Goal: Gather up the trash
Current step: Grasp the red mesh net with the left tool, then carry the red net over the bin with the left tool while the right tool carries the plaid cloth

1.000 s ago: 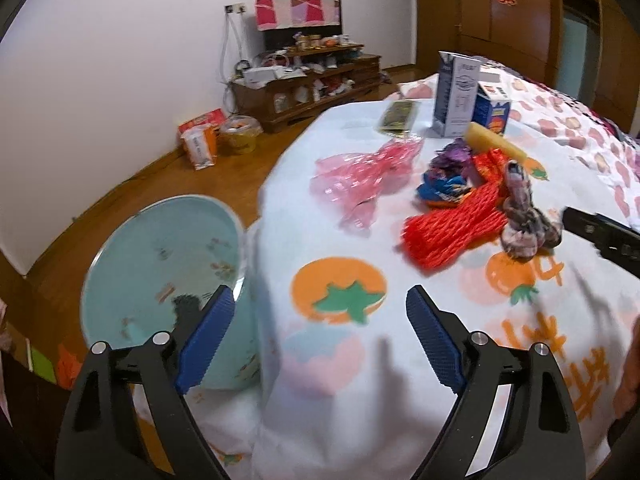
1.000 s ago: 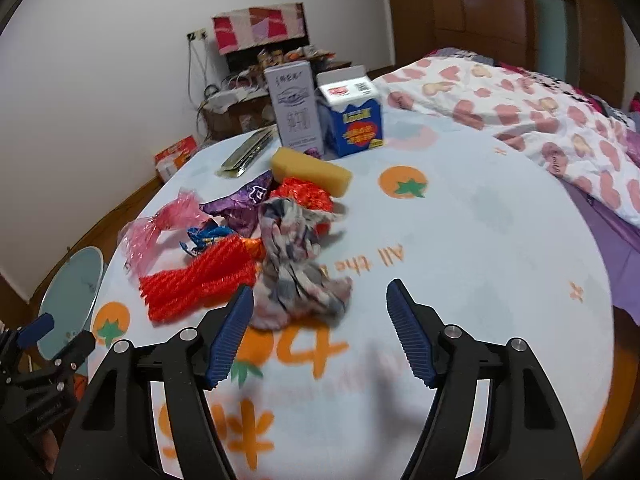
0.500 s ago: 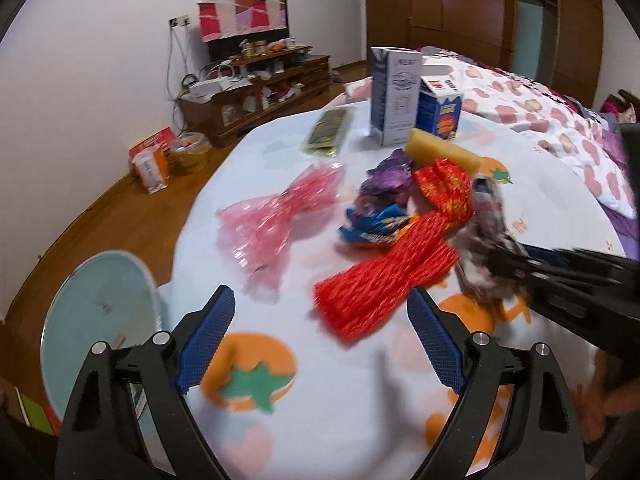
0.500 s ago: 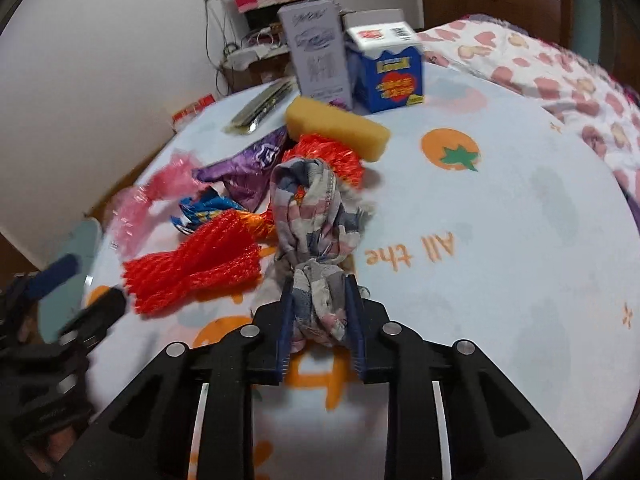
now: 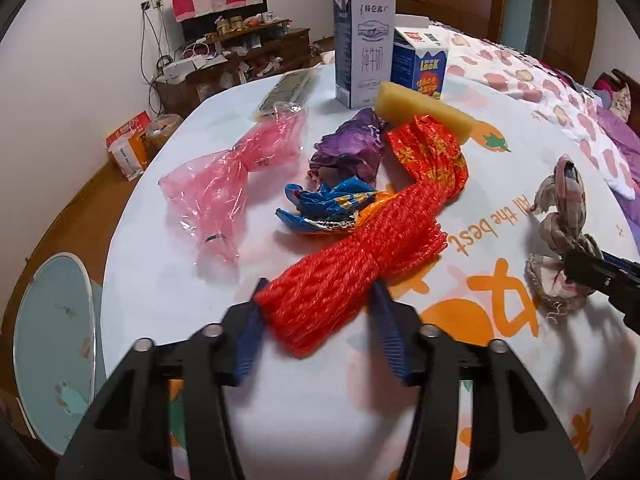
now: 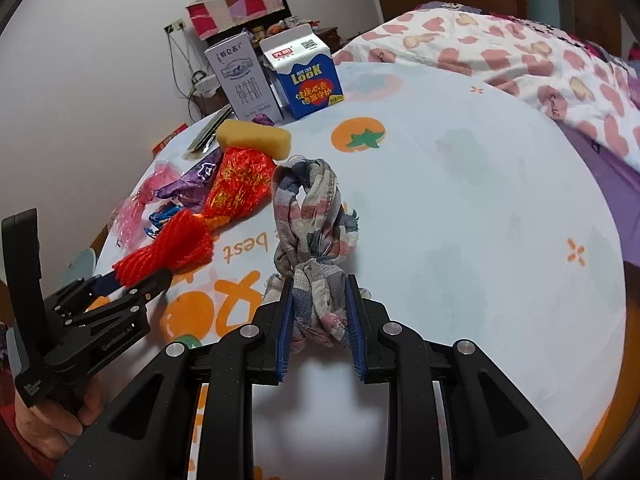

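Left gripper jaws closing on red net

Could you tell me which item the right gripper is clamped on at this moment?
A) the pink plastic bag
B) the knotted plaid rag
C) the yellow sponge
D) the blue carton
B: in the right wrist view the right gripper has its blue pads pressed on either side of the knotted plaid rag, while the other items lie farther back on the table.
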### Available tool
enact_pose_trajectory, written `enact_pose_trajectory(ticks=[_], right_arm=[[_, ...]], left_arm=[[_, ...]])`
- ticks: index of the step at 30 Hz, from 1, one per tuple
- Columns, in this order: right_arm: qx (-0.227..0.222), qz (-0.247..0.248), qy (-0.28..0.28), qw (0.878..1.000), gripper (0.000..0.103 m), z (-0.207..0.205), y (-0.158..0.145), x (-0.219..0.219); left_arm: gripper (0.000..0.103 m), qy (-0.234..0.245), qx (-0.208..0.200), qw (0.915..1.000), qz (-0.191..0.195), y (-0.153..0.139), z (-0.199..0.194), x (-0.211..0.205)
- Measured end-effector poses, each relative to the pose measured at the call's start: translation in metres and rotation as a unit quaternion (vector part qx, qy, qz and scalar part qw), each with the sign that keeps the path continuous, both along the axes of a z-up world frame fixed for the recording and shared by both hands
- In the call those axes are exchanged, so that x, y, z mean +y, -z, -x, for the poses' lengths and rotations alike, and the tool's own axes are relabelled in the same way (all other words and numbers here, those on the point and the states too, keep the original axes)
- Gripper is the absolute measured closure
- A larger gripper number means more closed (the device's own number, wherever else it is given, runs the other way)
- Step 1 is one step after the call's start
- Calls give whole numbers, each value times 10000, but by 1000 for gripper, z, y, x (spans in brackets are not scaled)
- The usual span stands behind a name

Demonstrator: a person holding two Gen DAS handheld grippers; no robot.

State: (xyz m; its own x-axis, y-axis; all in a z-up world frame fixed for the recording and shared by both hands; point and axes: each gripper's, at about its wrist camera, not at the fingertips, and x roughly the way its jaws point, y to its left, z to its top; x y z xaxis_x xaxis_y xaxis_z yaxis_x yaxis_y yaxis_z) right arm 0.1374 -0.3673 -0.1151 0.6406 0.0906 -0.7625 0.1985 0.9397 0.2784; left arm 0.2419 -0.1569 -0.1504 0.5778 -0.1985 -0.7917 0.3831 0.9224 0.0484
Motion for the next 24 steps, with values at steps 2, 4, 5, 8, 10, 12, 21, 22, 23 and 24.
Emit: enact_pose_trajectory(ticks=[2, 4, 5, 8, 10, 12, 21, 22, 23, 24], right_arm=[[-37, -2, -14, 10000, 78, 3, -1, 4], [-86, 3, -17, 10000, 78, 5, -4, 7], [-105, 12, -15, 9999, 78, 7, -5, 9], [-145, 29, -21, 9999, 78, 14, -9, 14], [-161, 53, -45, 9998, 78, 18, -11, 19], [-195, 92, -57, 9998, 78, 23, -14, 24], [-298, 137, -208, 9992, 78, 39, -24, 48], [-309, 141, -234, 9991, 78, 40, -26, 51], [-324, 147, -273, 9990, 78, 41, -27, 55], [-332, 154, -309, 9989, 78, 42, -28, 59]], left_arm=[[69, 45, -25, 10000, 27, -2, 4, 1], [74, 83, -91, 9999, 89, -7, 10, 2], [77, 84, -91, 9998, 127, -8, 12, 4], [80, 61, -70, 9996, 259, -13, 22, 11], [81, 40, -68, 9995, 312, -16, 30, 16], [82, 9, -74, 9992, 381, -19, 38, 21], [83, -227, -323, 9978, 525, -41, 73, 53], [83, -274, -374, 9976, 508, -44, 77, 57], [83, -307, -407, 9975, 497, -46, 79, 60], [83, -359, -446, 9971, 499, -48, 83, 65]])
